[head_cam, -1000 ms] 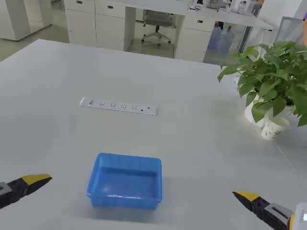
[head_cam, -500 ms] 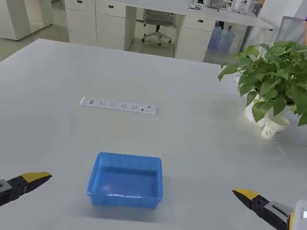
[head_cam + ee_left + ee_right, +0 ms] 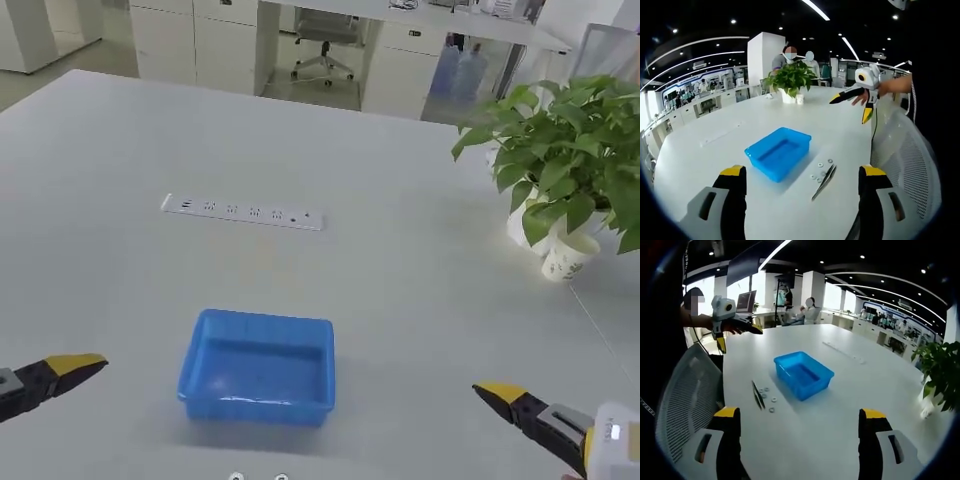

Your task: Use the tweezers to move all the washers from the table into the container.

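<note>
Slim metal tweezers (image 3: 823, 181) lay beside the blue plastic container (image 3: 765, 164), parallel to its near wall, between left gripper (image 3: 802, 171) and right gripper (image 3: 800, 413), both released.

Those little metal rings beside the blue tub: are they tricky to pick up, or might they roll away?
Probably fiddly: the washers look tiny and lie flat on the smooth table, so they likely slide when nudged rather than roll. They seem light, and the thin tweezers may lose grip.
</note>
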The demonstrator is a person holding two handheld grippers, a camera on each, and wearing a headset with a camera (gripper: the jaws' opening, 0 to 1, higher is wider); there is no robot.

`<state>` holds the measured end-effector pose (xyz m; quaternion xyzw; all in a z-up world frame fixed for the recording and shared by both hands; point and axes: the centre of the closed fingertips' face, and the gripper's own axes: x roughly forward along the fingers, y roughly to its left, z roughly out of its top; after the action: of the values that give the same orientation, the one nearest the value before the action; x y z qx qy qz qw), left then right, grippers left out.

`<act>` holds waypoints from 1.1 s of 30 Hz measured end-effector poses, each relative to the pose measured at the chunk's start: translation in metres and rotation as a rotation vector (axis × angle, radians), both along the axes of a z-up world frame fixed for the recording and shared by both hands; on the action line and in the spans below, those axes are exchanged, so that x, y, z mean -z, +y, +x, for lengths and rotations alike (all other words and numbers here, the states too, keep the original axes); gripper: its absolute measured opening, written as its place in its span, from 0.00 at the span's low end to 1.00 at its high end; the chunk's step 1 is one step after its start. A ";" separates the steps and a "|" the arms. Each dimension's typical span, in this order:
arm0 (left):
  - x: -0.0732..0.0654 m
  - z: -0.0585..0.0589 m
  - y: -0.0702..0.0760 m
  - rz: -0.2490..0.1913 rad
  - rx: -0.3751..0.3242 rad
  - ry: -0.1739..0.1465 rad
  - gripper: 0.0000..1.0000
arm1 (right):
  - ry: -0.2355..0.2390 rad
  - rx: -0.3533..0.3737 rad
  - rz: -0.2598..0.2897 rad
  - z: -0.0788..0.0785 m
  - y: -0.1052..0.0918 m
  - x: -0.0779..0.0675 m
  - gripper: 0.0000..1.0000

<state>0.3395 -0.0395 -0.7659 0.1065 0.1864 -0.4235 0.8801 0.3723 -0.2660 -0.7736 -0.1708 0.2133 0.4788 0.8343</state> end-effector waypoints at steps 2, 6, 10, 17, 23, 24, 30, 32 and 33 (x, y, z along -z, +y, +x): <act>0.000 0.000 0.000 0.003 0.005 0.000 0.99 | 0.002 -0.008 -0.005 0.000 0.001 0.000 0.99; 0.002 0.001 -0.001 0.010 0.016 0.003 0.98 | 0.000 -0.034 -0.022 0.000 0.004 0.002 0.98; 0.006 0.001 -0.002 0.020 0.031 0.008 0.98 | 0.001 -0.092 -0.056 -0.004 0.011 0.010 0.95; 0.017 -0.004 -0.008 0.059 0.081 0.034 0.94 | 0.012 -0.186 -0.094 -0.011 0.026 0.019 0.83; 0.026 -0.010 -0.016 0.089 0.161 0.051 0.82 | 0.033 -0.278 -0.140 -0.018 0.040 0.029 0.72; 0.028 -0.010 -0.017 0.097 0.173 0.057 0.79 | 0.038 -0.292 -0.147 -0.020 0.042 0.031 0.71; 0.040 -0.014 -0.021 0.135 0.244 0.082 0.65 | 0.051 -0.353 -0.169 -0.026 0.054 0.040 0.61; 0.046 -0.016 -0.021 0.158 0.267 0.088 0.61 | 0.059 -0.374 -0.176 -0.028 0.057 0.043 0.57; 0.048 -0.016 -0.020 0.167 0.276 0.094 0.59 | 0.060 -0.381 -0.181 -0.029 0.058 0.045 0.55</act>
<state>0.3231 -0.0598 -0.8144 0.1839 0.2452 -0.5280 0.7920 0.3432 -0.2079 -0.8182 -0.2677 0.2442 0.6118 0.7031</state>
